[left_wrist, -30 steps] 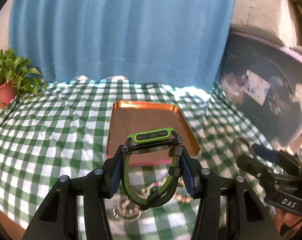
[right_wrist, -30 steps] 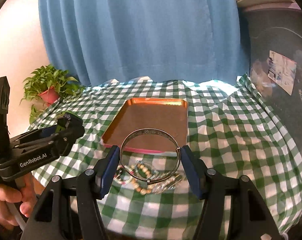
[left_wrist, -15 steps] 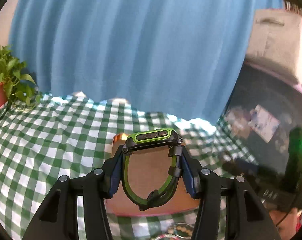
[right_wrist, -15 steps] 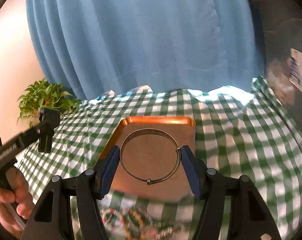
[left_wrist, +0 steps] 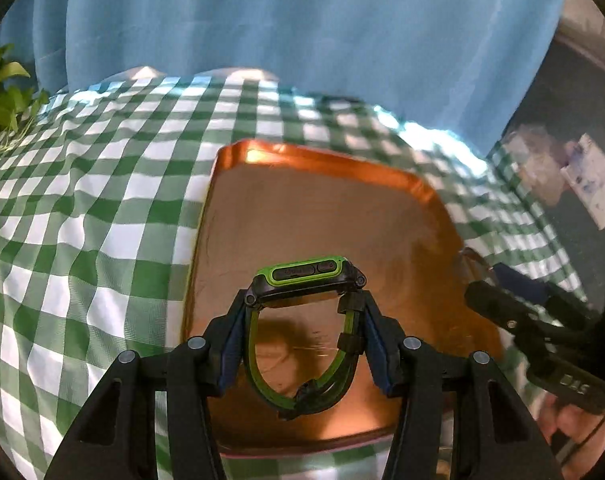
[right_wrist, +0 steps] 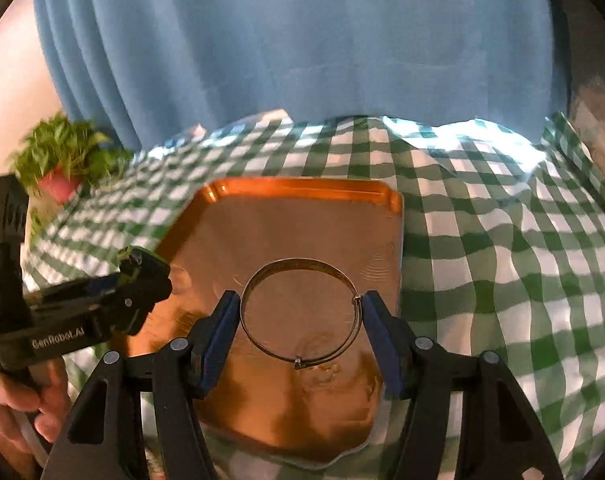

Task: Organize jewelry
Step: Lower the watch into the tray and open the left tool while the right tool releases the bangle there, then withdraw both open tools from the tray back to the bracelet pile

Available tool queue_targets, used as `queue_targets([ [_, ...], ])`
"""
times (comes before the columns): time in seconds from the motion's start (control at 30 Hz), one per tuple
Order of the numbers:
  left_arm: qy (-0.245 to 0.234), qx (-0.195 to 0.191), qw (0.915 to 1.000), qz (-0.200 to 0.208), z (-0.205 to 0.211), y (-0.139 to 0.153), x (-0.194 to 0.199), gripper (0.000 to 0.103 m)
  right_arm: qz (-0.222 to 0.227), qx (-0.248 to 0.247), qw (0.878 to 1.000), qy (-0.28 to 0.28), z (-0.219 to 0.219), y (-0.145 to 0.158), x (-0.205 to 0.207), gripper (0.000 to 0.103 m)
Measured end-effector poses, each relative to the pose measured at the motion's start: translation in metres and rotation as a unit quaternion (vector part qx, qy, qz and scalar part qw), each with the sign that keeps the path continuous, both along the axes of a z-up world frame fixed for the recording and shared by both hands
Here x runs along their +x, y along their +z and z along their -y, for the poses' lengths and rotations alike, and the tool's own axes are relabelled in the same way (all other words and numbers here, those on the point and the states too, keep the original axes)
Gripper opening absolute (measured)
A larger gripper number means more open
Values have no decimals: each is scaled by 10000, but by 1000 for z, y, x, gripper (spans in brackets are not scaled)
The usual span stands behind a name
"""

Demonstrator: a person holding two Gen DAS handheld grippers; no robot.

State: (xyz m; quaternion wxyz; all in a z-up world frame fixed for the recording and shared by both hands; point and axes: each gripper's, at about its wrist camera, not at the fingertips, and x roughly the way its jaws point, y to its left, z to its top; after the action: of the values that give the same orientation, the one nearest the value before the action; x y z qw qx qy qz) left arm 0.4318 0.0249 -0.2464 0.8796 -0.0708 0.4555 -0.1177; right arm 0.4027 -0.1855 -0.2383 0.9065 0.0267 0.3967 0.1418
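My left gripper (left_wrist: 304,320) is shut on a green and black sports watch (left_wrist: 306,280), its blue pads pressing the strap from both sides. The watch hangs over the near half of a copper tray (left_wrist: 322,208) on the checked cloth. My right gripper (right_wrist: 300,318) is shut on a thin silver bangle (right_wrist: 300,314), held flat between its blue pads above the same copper tray (right_wrist: 302,224). The tray's floor is bare. In the right wrist view the left gripper (right_wrist: 142,280) comes in from the left over the tray's edge; in the left wrist view the right gripper (left_wrist: 502,304) shows at the right.
A green and white checked tablecloth (right_wrist: 482,260) covers the table. A potted plant (right_wrist: 62,164) stands at the far left. A blue curtain (left_wrist: 302,40) hangs behind. A dark bin-like object (left_wrist: 582,140) sits at the right. A hand (right_wrist: 10,408) holds the left tool.
Both grippers have moved forward and down from above the jewelry pile to over the copper tray, each still holding its piece. The pile has dropped out of view below.
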Motion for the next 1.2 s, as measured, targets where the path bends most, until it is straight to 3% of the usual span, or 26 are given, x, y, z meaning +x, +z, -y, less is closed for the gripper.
queue_targets([
  [0.3,-220,866,9960,-37,20,-21,-1,54,-230,-354,9983,404,-20,-20,5,61],
  [0.33,-238,848,9961,22,20,-18,-4,57,-247,-308,9981,462,-19,-21,5,62],
  [0.4,-213,737,9969,171,18,-8,-9,65,-236,-263,9983,473,-15,-22,2,87],
  [0.47,-119,683,9969,373,15,6,-14,85,-109,-203,9990,375,-8,-18,-2,96],
  [0.63,-75,760,9943,745,13,40,-46,90,79,213,9995,229,4,3,-15,96],
  [0.83,-53,860,9931,800,8,66,-114,91,172,764,9969,34,11,27,-63,103],
  [1.0,149,837,9931,809,-9,64,-179,91,398,675,9969,17,13,38,-133,103],
  [1.2,83,849,9924,889,-21,44,-240,91,378,396,9982,-242,13,25,-201,103],
])
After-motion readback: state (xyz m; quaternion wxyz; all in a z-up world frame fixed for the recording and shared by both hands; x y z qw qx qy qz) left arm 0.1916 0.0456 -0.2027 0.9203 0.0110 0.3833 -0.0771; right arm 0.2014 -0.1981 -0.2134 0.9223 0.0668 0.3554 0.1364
